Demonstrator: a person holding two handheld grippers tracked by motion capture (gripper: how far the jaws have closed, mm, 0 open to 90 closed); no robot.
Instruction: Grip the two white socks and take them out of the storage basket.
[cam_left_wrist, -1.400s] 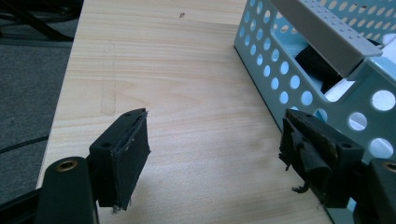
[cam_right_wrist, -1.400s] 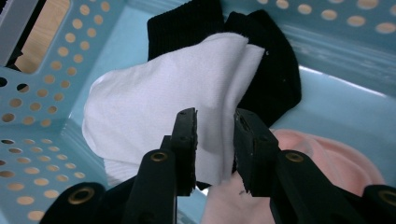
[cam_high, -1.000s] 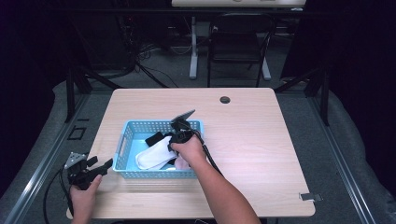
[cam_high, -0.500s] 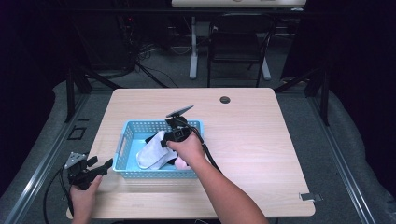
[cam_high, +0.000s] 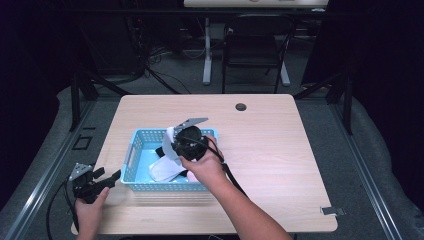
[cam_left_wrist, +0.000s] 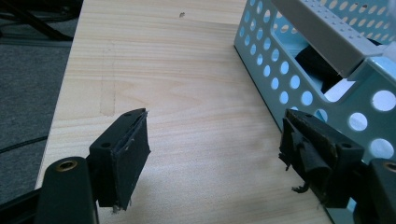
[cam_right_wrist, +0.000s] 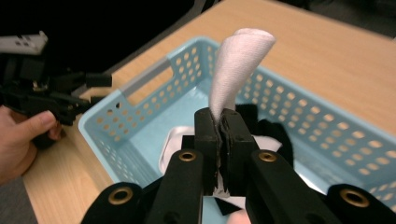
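The counter (cam_left_wrist: 187, 93) is pale wood-grain, smooth and matt. The basket (cam_right_wrist: 154, 107) is light blue perforated plastic with a slight sheen. The white sock (cam_right_wrist: 236, 70) is soft, finely ribbed cloth. The left tongs (cam_left_wrist: 215, 158) carry worn, frayed black pads (cam_left_wrist: 133, 154); the right tongs (cam_right_wrist: 219, 149) are matt black.

Black tongs (cam_right_wrist: 219, 122), brass-ringed screw holes
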